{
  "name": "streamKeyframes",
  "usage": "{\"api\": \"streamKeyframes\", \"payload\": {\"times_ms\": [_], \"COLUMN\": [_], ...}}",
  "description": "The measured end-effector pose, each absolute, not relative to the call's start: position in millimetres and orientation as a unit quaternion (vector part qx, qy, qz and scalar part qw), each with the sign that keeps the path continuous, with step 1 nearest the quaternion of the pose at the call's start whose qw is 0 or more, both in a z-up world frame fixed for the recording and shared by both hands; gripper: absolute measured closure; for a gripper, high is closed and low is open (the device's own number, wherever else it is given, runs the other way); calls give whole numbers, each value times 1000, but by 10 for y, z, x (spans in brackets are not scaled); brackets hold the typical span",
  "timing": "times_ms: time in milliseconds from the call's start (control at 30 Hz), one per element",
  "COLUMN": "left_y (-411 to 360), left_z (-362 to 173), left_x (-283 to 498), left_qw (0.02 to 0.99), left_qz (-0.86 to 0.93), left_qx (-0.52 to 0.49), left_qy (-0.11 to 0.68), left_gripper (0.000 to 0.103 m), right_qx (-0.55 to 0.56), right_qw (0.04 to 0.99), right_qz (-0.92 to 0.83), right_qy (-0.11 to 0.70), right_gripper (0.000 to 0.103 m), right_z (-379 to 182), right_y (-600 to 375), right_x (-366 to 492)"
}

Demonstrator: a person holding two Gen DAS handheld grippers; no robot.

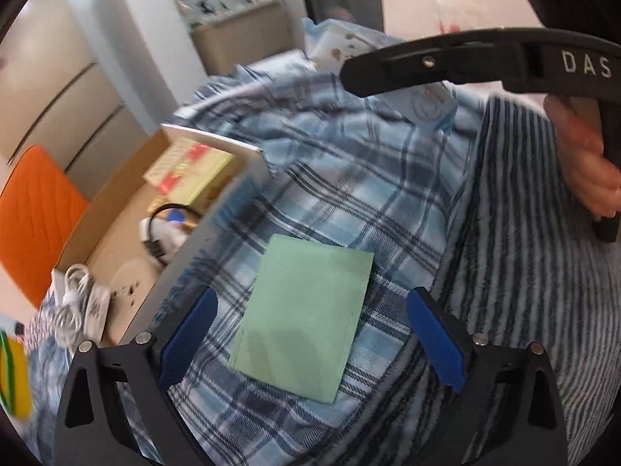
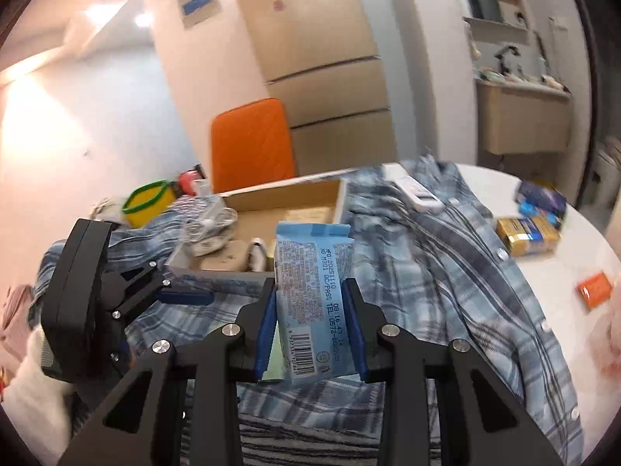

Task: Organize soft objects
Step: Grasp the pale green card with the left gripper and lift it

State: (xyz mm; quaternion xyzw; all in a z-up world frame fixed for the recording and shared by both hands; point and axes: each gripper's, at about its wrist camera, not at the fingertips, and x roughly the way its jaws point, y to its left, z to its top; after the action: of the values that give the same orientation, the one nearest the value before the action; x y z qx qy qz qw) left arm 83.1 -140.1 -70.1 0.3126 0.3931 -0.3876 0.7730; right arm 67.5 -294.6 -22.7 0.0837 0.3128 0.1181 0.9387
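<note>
My right gripper [image 2: 310, 326] is shut on a light blue tissue packet [image 2: 312, 291], held upright above the plaid shirt [image 2: 446, 272]. In the left wrist view the packet [image 1: 431, 105] shows under the right gripper's black body at the top. My left gripper [image 1: 310, 338] is open and empty, its blue pads either side of a green paper sheet [image 1: 306, 318] that lies on the plaid shirt [image 1: 349, 178]. A striped blue-and-white cloth [image 1: 535, 291] lies to the right of it. The left gripper's body [image 2: 97, 303] shows at left in the right wrist view.
An open cardboard box [image 2: 287, 202] with cables, a charger and small packs stands left of the shirt. An orange chair [image 2: 252, 143] is behind it. A yellow bowl [image 2: 149, 202], snack packs [image 2: 528, 233], an orange item [image 2: 595, 291] and a white remote [image 2: 417, 194] lie around.
</note>
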Motion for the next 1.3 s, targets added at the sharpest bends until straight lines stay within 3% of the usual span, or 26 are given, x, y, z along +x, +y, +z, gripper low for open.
{"api": "streamKeyframes", "payload": {"times_ms": [533, 833, 967, 1033, 1300], "left_y": [-1659, -1538, -1502, -1508, -1356], "left_z": [-770, -844, -824, -814, -543], "left_x": [1133, 1381, 1323, 1278, 1203], "left_qw": [718, 716, 713, 713, 743], "left_qz": [-444, -432, -445, -447, -449], "left_qx": [283, 251, 245, 252, 216], "left_qy": [455, 488, 484, 478, 446], "left_gripper": [18, 18, 18, 29, 31], "right_qx": [71, 73, 73, 73, 79], "right_qw": [934, 933, 932, 932, 931], "right_qz": [89, 95, 99, 100, 99], "right_qy": [337, 339, 341, 341, 344], "right_gripper": [68, 68, 68, 68, 68], "right_z": [-390, -387, -392, -396, -402], "right_y": [-2896, -2896, -2897, -2900, -2909], "right_x": [721, 721, 723, 726, 739]}}
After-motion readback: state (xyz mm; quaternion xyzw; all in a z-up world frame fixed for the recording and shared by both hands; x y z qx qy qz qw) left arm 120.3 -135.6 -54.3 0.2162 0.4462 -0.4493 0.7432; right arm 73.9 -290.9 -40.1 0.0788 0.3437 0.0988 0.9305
